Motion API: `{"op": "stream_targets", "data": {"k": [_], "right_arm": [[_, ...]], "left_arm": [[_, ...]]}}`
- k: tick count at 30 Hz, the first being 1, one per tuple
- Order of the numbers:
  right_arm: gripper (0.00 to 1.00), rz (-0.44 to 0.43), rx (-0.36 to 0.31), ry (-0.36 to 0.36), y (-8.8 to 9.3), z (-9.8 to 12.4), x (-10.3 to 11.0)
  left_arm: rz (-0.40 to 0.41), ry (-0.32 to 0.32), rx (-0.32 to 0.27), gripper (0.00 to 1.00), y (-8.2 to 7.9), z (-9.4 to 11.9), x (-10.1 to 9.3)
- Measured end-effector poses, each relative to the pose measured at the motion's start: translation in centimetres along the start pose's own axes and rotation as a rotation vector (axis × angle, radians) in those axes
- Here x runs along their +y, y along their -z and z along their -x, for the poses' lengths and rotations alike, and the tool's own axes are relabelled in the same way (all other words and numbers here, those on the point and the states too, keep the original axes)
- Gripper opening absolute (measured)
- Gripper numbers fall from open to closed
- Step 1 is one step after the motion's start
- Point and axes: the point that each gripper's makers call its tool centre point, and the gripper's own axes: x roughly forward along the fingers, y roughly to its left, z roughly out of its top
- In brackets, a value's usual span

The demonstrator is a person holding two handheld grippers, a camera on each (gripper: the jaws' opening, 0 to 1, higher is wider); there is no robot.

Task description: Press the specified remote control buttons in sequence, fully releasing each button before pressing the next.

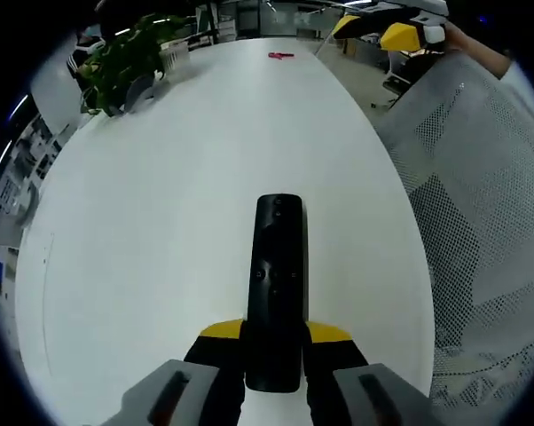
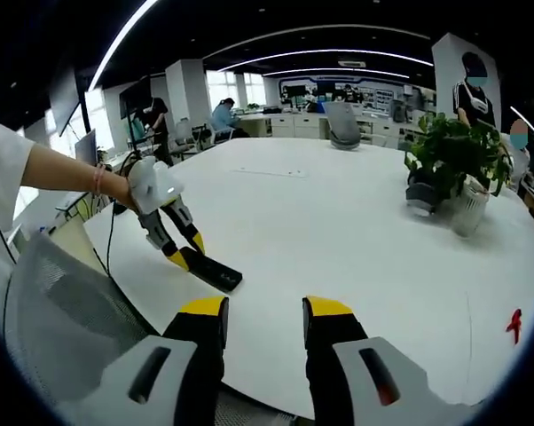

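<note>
The left gripper (image 1: 274, 351) is pinching the remote's (image 1: 277, 284) near end, holding it level over the table (image 1: 160, 222) edge so its buttons face up. The right gripper (image 2: 263, 319), jaws spread and empty, is hovering well apart from the remote, free for pressing.

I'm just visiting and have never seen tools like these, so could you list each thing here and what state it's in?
Remote control: gripped at its near end by the left gripper, held flat over the white table.
Left gripper: jaws shut on the remote.
Right gripper: jaws open, holding nothing.
White table: bare around the remote.
Potted plant: upright on the table.
Red object: lying flat at the far end.
</note>
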Motion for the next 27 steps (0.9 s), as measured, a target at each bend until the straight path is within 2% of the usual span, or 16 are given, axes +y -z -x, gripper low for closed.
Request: {"op": "stream_targets", "data": {"k": [11,16,27], "right_arm": [[0.31,0.016,0.034,-0.049,0.6,-0.3,1.0],[0.30,0.032,0.056,-0.079,0.9,-0.6,1.6],[0.26,0.053,0.109,-0.133,1.8,-0.9,2.6]], "left_arm": [[0.027,-0.013,-0.028,0.24,0.1,0.1,-2.2],[0.006,-0.010,-0.026,0.24,0.2,0.1,-3.1],[0.056,-0.033,-0.108,0.24,0.3,0.3,-5.1]]}}
